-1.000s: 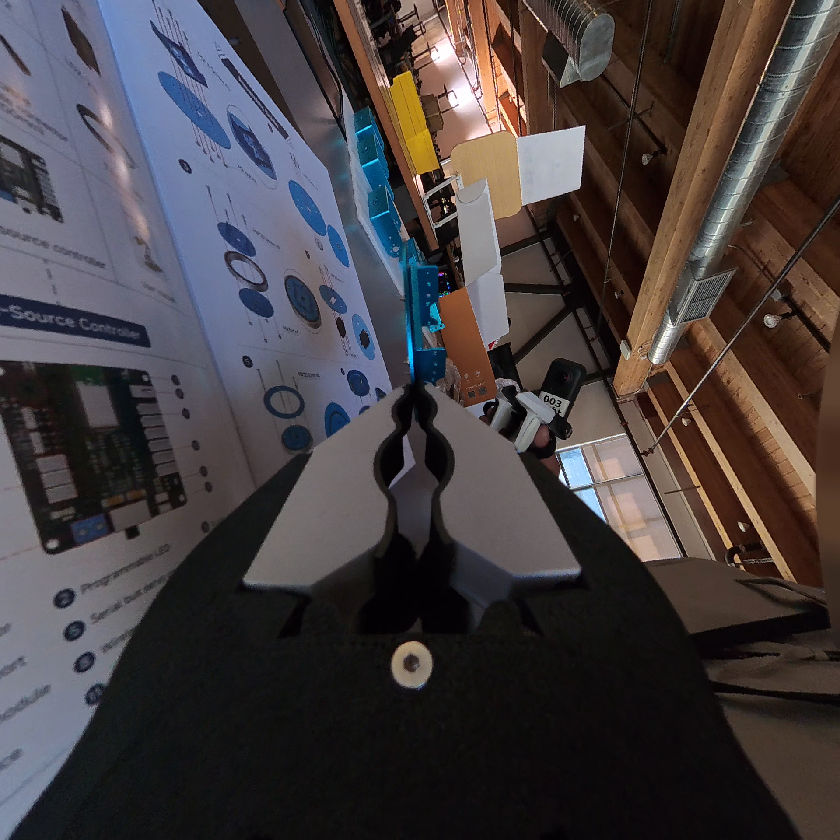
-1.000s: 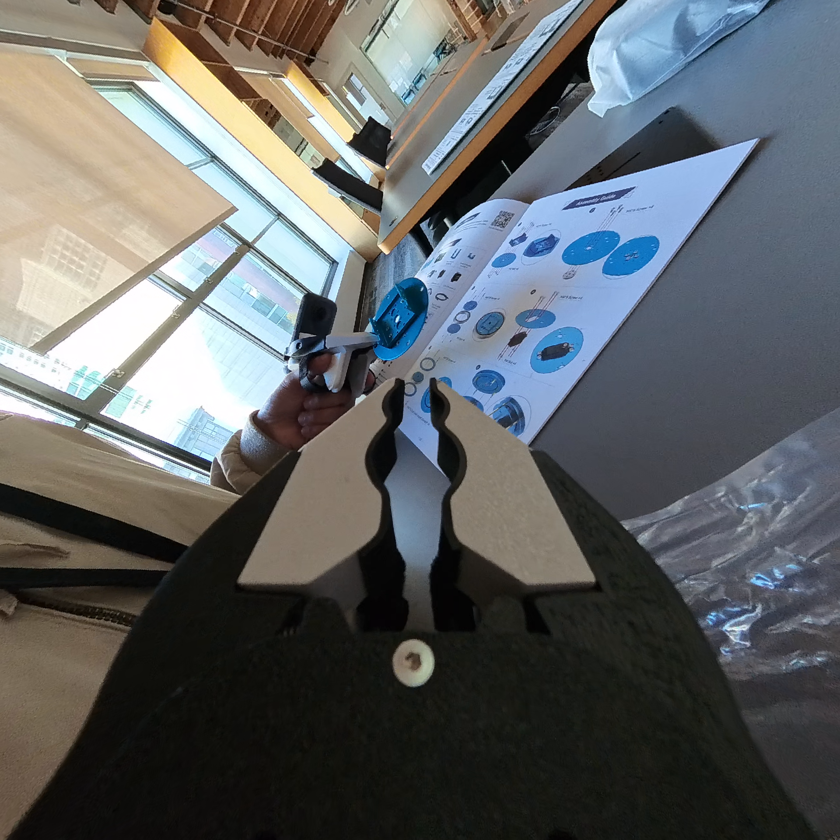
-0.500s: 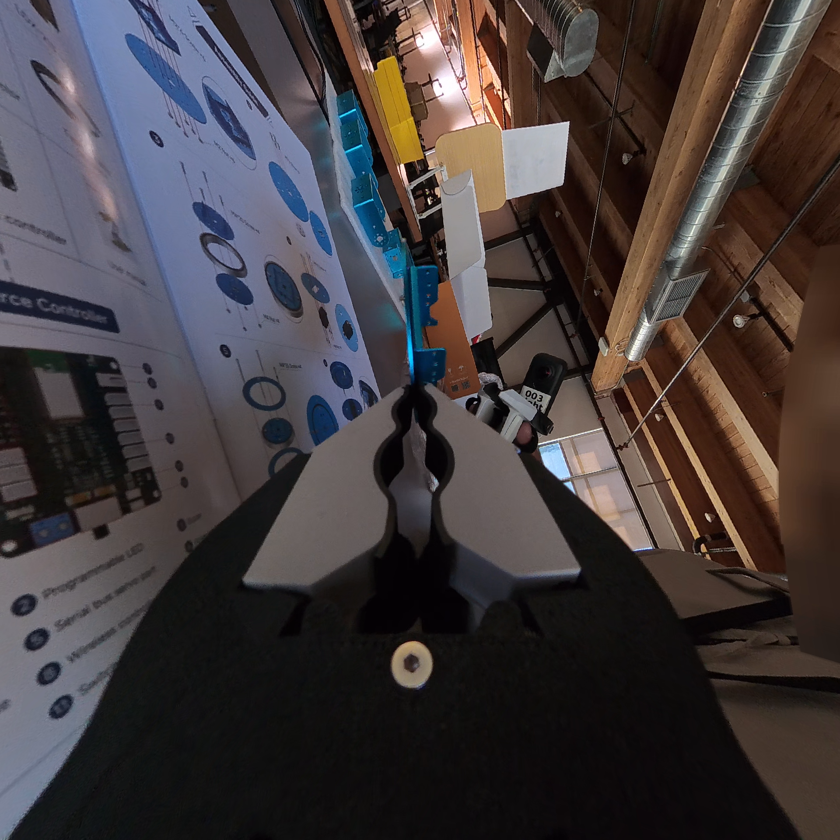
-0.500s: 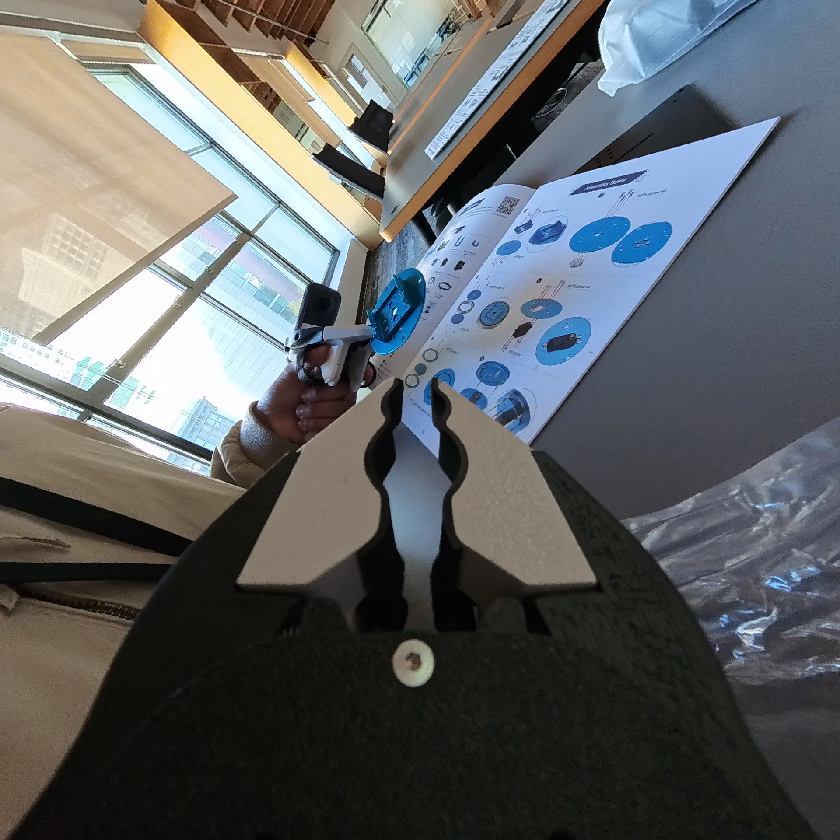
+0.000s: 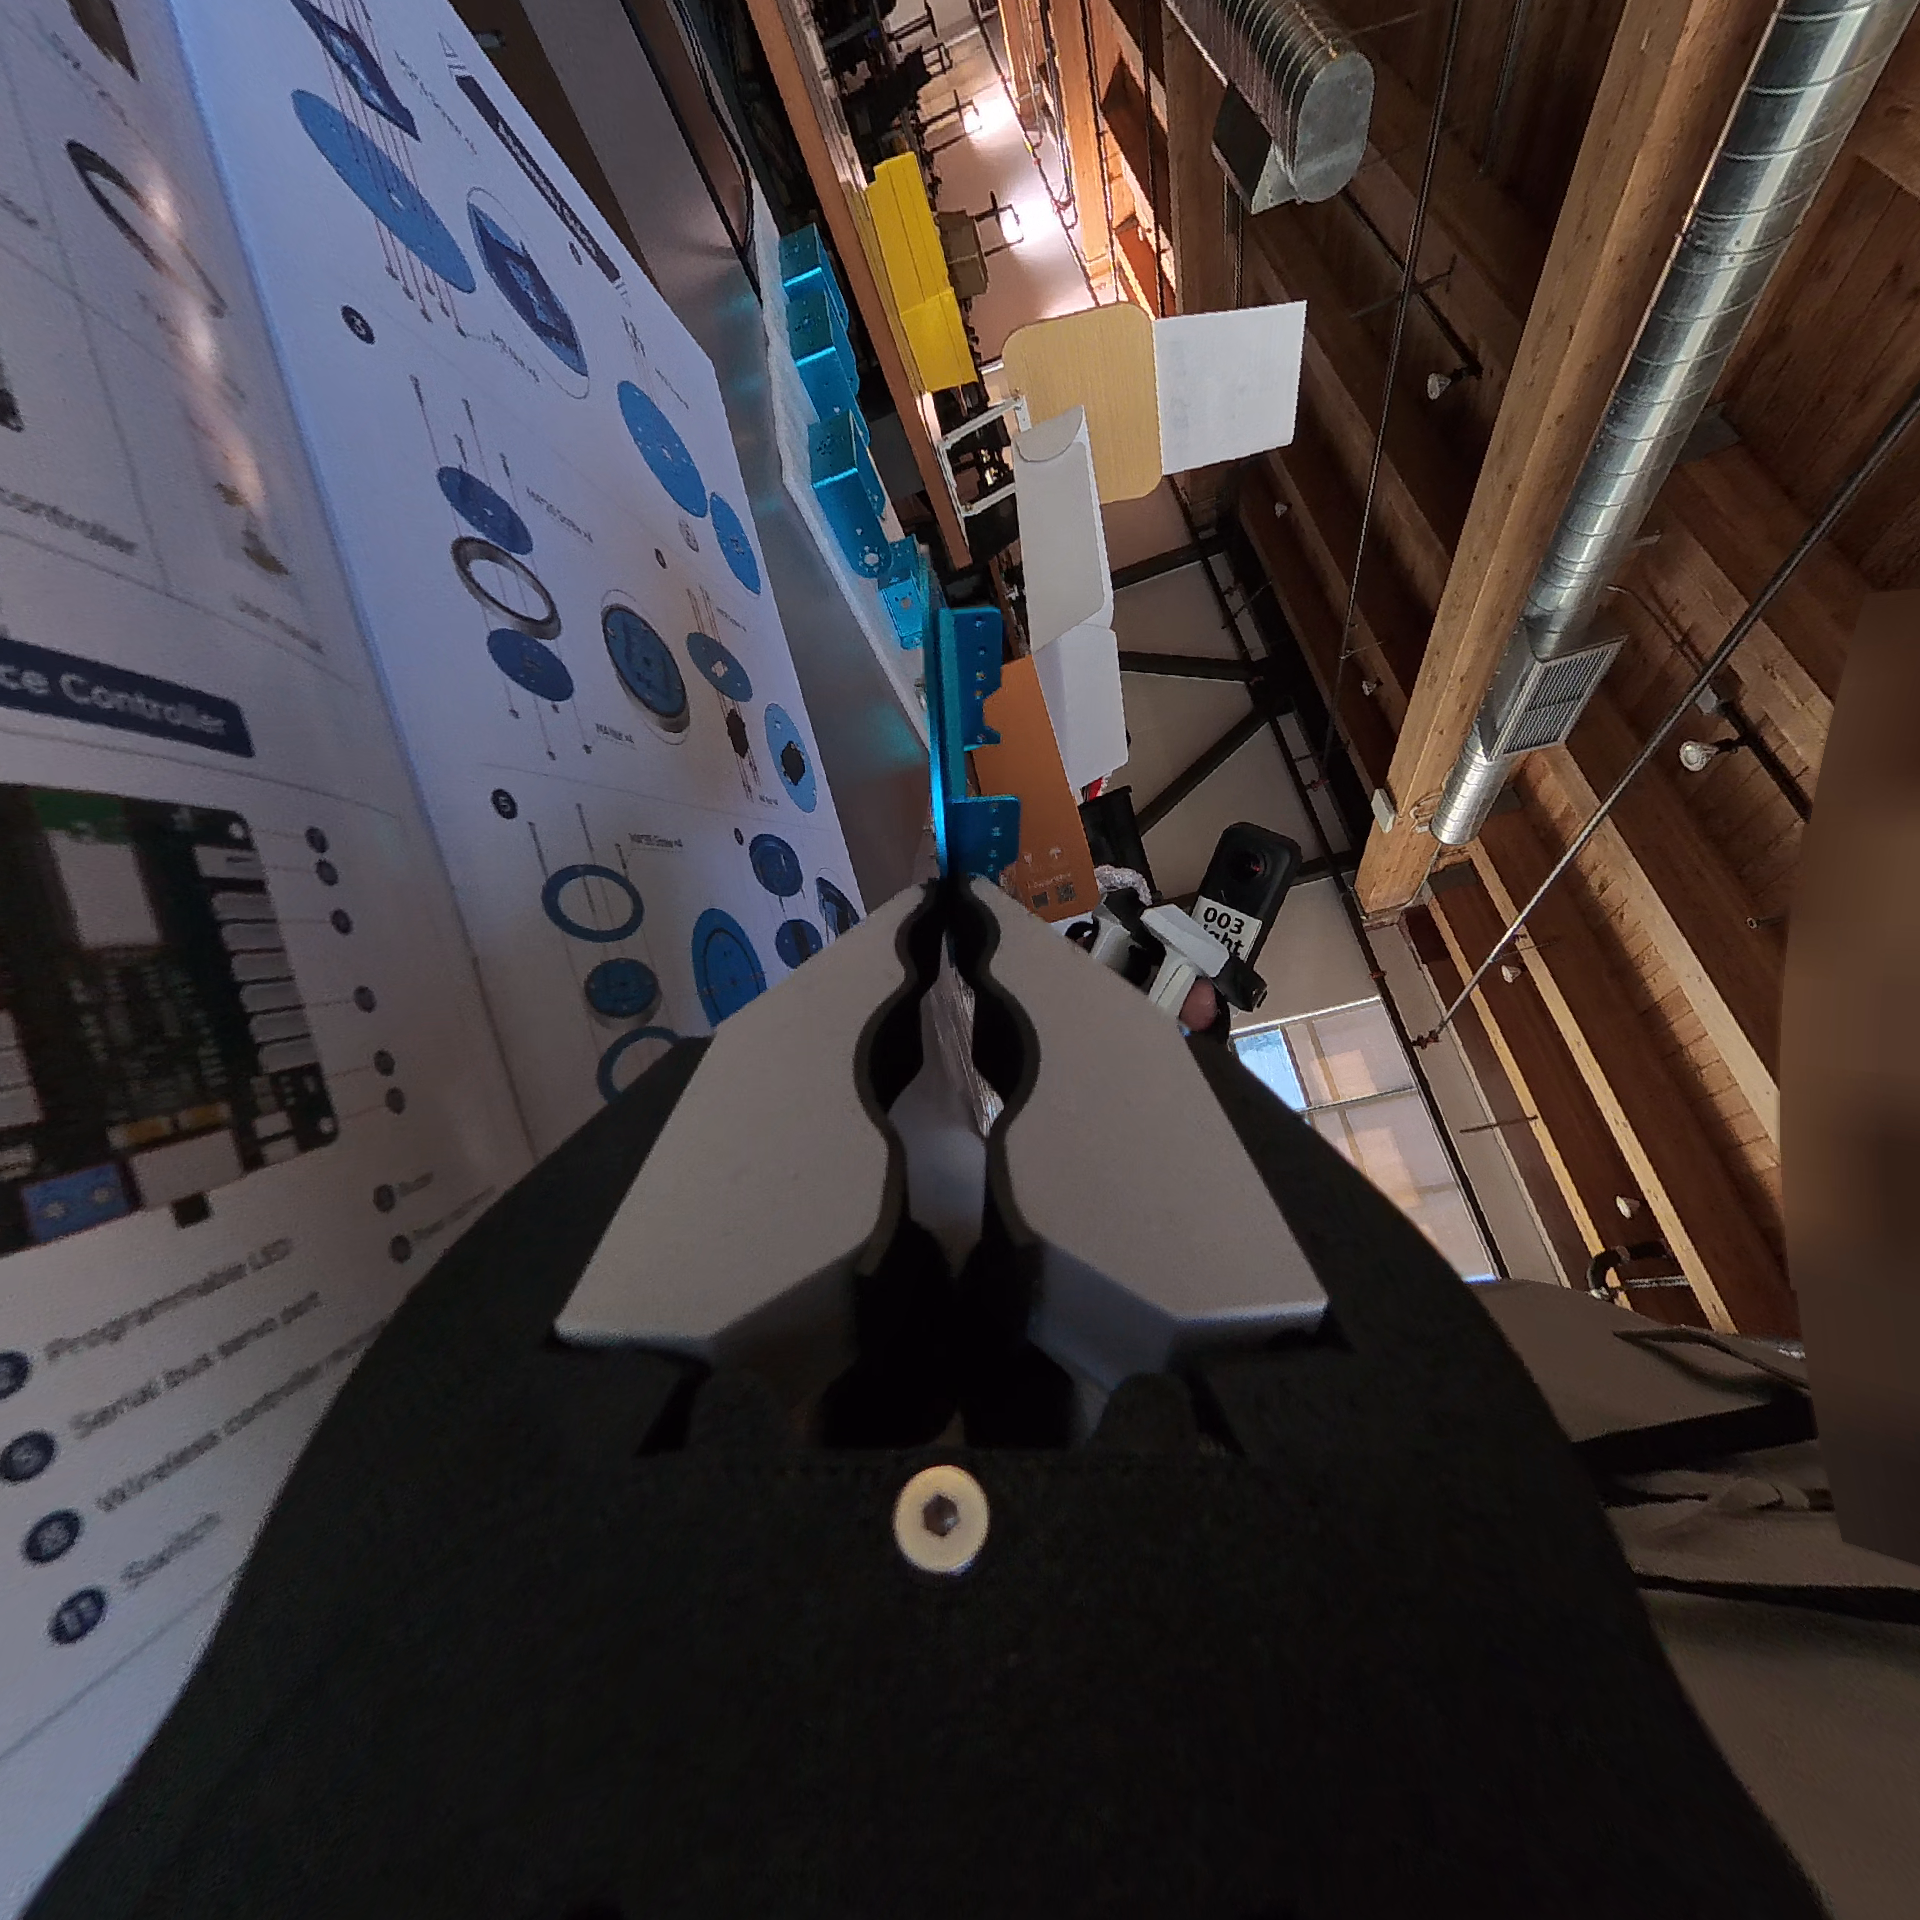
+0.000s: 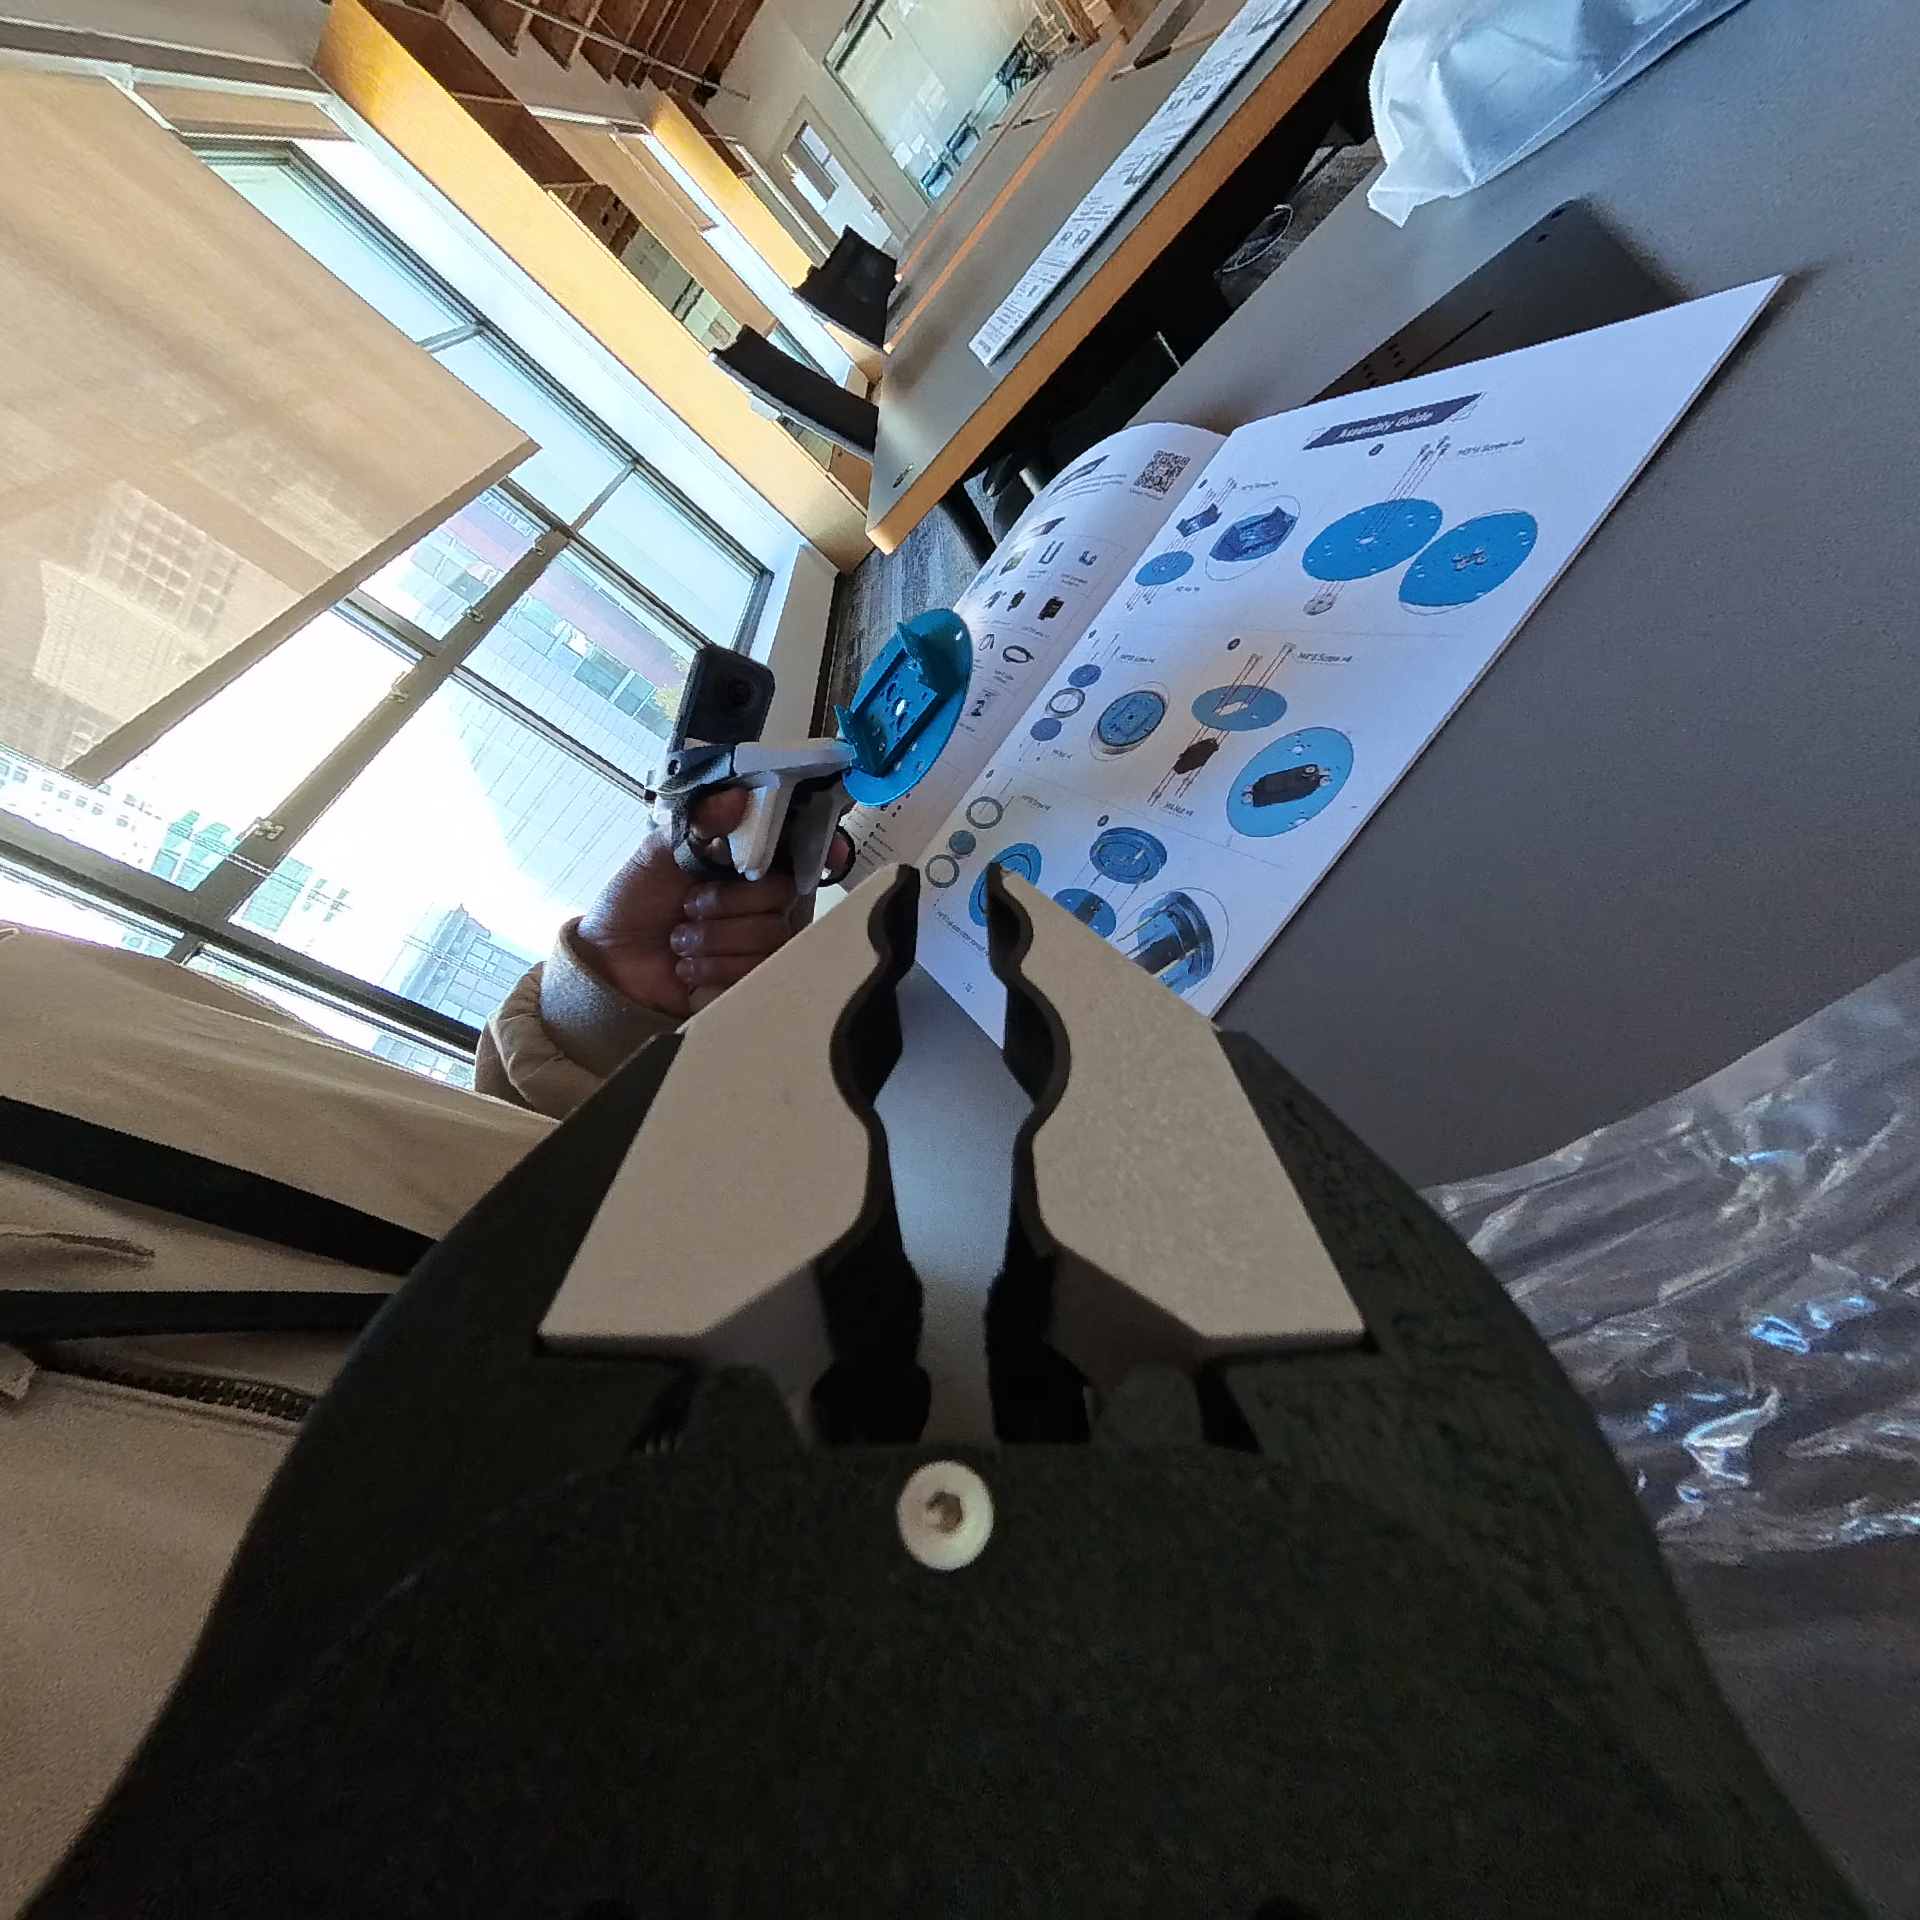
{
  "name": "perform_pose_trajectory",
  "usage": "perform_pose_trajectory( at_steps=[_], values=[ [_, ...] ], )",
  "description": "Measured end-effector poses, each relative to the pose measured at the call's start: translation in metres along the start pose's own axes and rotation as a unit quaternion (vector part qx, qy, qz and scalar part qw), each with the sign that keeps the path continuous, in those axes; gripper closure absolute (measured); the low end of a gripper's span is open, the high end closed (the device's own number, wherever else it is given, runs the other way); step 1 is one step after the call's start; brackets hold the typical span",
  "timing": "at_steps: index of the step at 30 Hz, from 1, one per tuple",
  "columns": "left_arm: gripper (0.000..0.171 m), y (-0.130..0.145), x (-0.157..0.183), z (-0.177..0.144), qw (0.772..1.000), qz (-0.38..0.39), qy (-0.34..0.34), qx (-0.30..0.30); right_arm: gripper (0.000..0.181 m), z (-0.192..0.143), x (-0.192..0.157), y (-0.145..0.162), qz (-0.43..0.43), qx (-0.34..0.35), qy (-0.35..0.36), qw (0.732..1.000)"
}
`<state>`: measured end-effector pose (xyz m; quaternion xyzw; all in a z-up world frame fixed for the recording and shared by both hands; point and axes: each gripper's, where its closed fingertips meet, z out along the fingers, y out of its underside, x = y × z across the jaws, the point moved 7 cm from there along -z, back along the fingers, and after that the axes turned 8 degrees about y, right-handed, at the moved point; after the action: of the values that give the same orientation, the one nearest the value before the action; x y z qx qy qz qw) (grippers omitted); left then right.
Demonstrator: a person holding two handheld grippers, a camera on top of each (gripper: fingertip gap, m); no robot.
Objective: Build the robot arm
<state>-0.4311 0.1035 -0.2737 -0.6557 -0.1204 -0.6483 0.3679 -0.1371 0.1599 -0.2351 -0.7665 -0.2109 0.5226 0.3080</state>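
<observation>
My left gripper (image 5: 951, 891) is shut on the rim of a blue round plate (image 5: 961, 727), which I see edge-on with small blue brackets standing off it. In the right wrist view a hand holds the left gripper (image 6: 836, 764) up above the table's near edge, and the blue plate (image 6: 909, 707) shows its face and a square bracket. My right gripper (image 6: 948, 883) is empty, its jaws a narrow gap apart. It points at the left gripper from a short distance. An open assembly booklet (image 6: 1299, 675) lies flat on the grey table (image 6: 1558, 883) beside both grippers.
Several loose blue brackets (image 5: 831, 395) lie on the table beyond the booklet (image 5: 468, 520), with yellow bins (image 5: 914, 281) farther off. Crinkled clear plastic (image 6: 1714, 1299) lies by my right gripper. A dark flat device (image 6: 1507, 301) and a white bag (image 6: 1507, 104) sit past the booklet.
Both grippers have drifted slightly. The left gripper still grips the blue plate, which has tilted a little. The right gripper's jaw gap is unchanged.
</observation>
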Motion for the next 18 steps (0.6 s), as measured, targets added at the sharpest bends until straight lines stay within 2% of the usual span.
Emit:
perform_pose_trajectory(
  at_steps=[8,18],
  values=[
    [0.171,-0.005,0.001,0.014,0.995,-0.096,0.003,0.018,0.169,0.004,-0.005,0.003,0.002,-0.008,-0.010,1.000],
    [0.171,-0.012,0.012,0.026,0.995,-0.101,-0.016,0.000,0.168,0.006,-0.012,0.004,-0.001,-0.012,-0.018,1.000]
  ],
)
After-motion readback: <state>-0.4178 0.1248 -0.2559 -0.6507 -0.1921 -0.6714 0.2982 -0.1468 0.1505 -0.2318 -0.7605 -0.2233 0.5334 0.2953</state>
